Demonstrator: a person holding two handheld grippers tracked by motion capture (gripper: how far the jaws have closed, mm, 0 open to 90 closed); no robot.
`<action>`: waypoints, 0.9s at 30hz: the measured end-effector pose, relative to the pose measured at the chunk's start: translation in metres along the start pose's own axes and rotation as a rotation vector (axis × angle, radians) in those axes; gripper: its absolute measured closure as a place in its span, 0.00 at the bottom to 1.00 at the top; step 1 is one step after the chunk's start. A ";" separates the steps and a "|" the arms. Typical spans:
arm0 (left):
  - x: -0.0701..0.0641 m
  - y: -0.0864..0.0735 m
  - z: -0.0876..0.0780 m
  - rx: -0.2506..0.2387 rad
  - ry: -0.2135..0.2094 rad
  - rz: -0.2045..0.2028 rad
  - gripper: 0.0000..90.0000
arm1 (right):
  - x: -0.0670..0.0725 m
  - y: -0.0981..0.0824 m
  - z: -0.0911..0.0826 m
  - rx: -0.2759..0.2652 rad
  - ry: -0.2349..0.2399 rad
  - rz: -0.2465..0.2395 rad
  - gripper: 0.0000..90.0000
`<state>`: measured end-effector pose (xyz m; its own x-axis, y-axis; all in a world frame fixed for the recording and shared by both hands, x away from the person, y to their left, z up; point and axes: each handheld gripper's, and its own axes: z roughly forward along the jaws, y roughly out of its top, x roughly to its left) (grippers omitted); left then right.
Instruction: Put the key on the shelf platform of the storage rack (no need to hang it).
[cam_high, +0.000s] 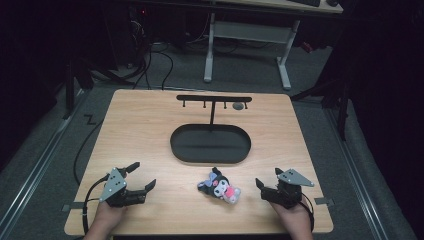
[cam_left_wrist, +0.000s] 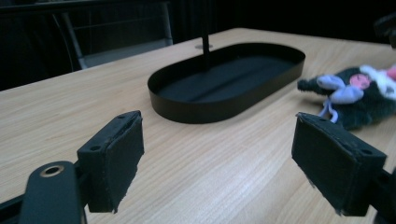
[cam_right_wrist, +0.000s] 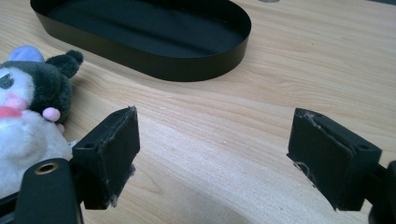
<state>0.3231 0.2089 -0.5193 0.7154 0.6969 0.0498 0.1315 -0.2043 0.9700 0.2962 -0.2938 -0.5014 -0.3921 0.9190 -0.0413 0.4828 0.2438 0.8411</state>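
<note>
A small plush toy (cam_high: 220, 187) in dark grey, white and pink lies on the wooden table (cam_high: 150, 130) near its front edge, between my two grippers. It also appears in the left gripper view as the plush toy (cam_left_wrist: 357, 93) at the right, and in the right gripper view as the plush toy (cam_right_wrist: 28, 107) at the left. A black oval tray (cam_high: 210, 143) with an upright T-shaped rack (cam_high: 213, 101) stands behind it. My left gripper (cam_high: 141, 176) is open with nothing between its jaws. My right gripper (cam_high: 268, 178) is open too, holding nothing, to the right of the toy.
The tray (cam_left_wrist: 224, 79) stands empty; its near wall (cam_right_wrist: 154, 65) lies just beyond my right jaws. A small dark round object (cam_high: 238, 106) lies by the rack. White desk legs (cam_high: 284, 65) and cables (cam_high: 160, 60) are on the floor beyond the table.
</note>
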 end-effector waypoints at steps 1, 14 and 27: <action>0.001 0.000 -0.001 -0.010 0.000 -0.004 0.19 | 0.000 0.001 0.000 0.005 0.001 0.002 0.18; -0.005 -0.002 0.003 0.036 -0.001 0.027 0.17 | -0.003 0.000 0.006 0.064 -0.030 0.020 0.14; -0.004 0.000 0.005 0.052 0.020 0.042 0.17 | 0.000 0.011 0.002 0.145 -0.038 0.059 0.13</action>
<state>0.3236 0.2027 -0.5202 0.7071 0.7006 0.0957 0.1376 -0.2691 0.9532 0.3035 -0.2908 -0.4935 -0.3312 0.9434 -0.0168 0.6134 0.2288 0.7559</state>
